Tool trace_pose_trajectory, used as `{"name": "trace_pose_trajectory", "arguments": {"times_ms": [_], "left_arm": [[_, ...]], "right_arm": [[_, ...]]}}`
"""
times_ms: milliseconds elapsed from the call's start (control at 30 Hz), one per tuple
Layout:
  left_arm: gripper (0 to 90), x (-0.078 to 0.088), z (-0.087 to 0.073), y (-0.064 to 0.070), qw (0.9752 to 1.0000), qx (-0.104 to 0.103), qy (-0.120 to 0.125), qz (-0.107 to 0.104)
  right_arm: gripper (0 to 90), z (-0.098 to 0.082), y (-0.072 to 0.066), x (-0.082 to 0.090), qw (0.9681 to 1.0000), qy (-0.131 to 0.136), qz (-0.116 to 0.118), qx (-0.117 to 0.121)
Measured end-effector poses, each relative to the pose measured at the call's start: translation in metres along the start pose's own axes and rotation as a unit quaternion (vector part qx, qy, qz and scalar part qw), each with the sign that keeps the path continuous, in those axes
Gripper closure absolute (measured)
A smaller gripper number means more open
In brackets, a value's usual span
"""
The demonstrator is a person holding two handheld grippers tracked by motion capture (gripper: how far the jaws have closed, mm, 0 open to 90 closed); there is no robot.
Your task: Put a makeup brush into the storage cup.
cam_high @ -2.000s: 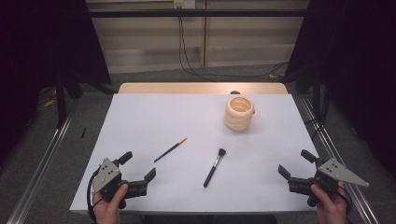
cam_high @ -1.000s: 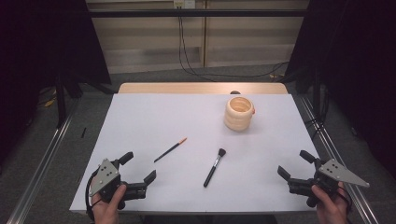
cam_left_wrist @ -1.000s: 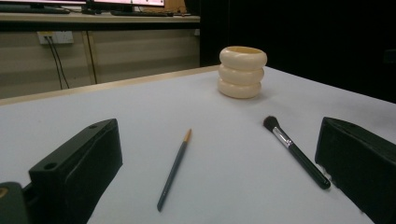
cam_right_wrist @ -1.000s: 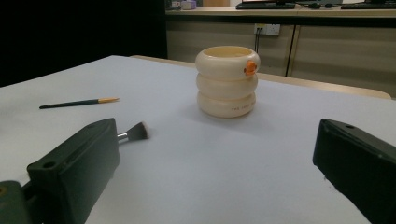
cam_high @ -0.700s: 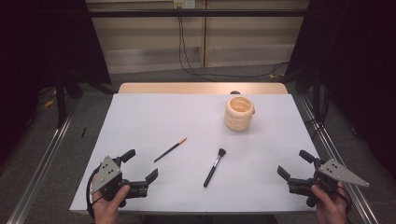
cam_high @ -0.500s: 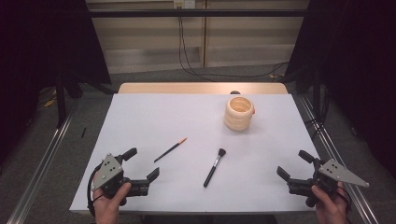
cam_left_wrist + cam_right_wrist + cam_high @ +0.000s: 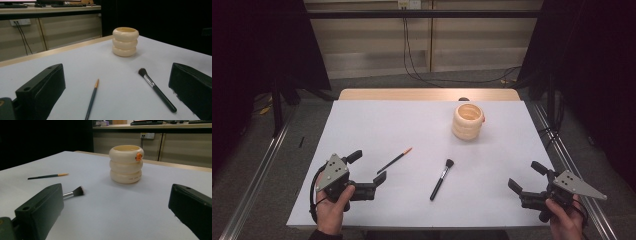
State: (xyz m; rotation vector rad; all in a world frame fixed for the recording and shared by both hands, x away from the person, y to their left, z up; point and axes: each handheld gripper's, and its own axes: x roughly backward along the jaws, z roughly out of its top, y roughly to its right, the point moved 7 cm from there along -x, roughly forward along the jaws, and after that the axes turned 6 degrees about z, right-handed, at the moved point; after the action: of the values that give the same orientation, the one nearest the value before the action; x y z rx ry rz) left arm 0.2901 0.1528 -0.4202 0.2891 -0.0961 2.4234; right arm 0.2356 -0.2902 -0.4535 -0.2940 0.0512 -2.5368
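At the near edge of the table (image 7: 362,115) the left gripper (image 7: 367,170) has crept forward and a little to the right over the last couple of seconds, its jaws wide apart and empty, and its tips now sit just short of the thin pencil-like brush (image 7: 395,160). In the left gripper view that thin brush (image 7: 92,98) lies between the two black jaws, orange tip pointing away, which suggests it is the thing about to be picked up. The right gripper (image 7: 527,177) has barely moved in that time; it rests near the right front corner, jaws also spread and holding nothing.

A little farther in, the black makeup brush (image 7: 440,179) lies well apart from the thin brush, bristles away from the person. Beyond both, toward the right rear, stands the cream ringed holder (image 7: 468,121), upright and open at the top, a likely place for the brushes.

The white surface between the brushes and the holder is bare, so a carried brush has open room. The right gripper sits close to the table's right edge, and the left one close to the front edge
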Motion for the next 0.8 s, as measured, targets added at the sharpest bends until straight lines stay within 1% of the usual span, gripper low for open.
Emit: {"name": "trace_pose_trajectory", "arguments": {"times_ms": [133, 167, 200, 267, 300, 367, 467, 500, 567, 633, 700, 800], "left_arm": [[0.7, -0.003, 0.003, -0.003, 1.0000, 0.004, -0.001, -0.004], [0.7, -0.004, 0.003, -0.004, 1.0000, 0.007, -0.003, -0.002], [0.6, -0.007, 0.004, -0.005, 0.9998, 0.015, -0.007, -0.007], [0.6, -0.008, 0.004, -0.005, 0.9998, 0.012, -0.012, -0.007], [0.6, -0.010, 0.004, -0.006, 0.9998, 0.003, -0.016, -0.007], [0.9, -0.011, 0.003, -0.006, 0.9998, 0.000, -0.019, -0.007], [0.9, -0.014, 0.005, -0.006, 0.9997, 0.005, -0.019, -0.016], [1.0, -0.016, 0.005, -0.007, 0.9997, 0.002, -0.021, -0.016], [0.9, -0.018, 0.006, -0.007, 0.9996, 0.001, -0.022, -0.016], [1.0, -0.023, 0.008, -0.009, 0.9996, 0.007, -0.021, -0.016], [0.9, -0.026, 0.009, -0.012, 0.9996, 0.003, -0.024, -0.012], [1.0, -0.030, 0.010, -0.014, 0.9996, 0.004, -0.026, -0.008]], "right_arm": [[0.0, 0.000, 0.000, 0.000, 1.0000, -0.001, 0.001, -0.003], [0.0, 0.000, 0.000, 0.000, 1.0000, -0.001, 0.001, -0.003], [0.0, 0.000, 0.000, -0.001, 1.0000, 0.000, 0.000, -0.003], [0.0, 0.000, 0.000, -0.001, 1.0000, 0.001, 0.002, -0.002], [0.0, 0.000, 0.000, 0.000, 1.0000, 0.000, -0.001, -0.001], [0.0, 0.000, 0.000, 0.000, 1.0000, 0.001, -0.001, -0.001], [0.0, 0.000, 0.000, 0.000, 1.0000, 0.001, -0.001, -0.001], [0.0, 0.000, -0.001, -0.001, 1.0000, 0.001, 0.004, -0.002], [0.0, 0.000, 0.000, 0.000, 1.0000, -0.001, 0.001, -0.003], [0.0, 0.000, -0.001, 0.000, 1.0000, -0.001, 0.004, -0.002], [0.0, 0.000, -0.001, 0.000, 1.0000, 0.000, 0.003, -0.001], [0.0, 0.000, 0.000, 0.000, 1.0000, 0.000, 0.004, -0.001]]}}
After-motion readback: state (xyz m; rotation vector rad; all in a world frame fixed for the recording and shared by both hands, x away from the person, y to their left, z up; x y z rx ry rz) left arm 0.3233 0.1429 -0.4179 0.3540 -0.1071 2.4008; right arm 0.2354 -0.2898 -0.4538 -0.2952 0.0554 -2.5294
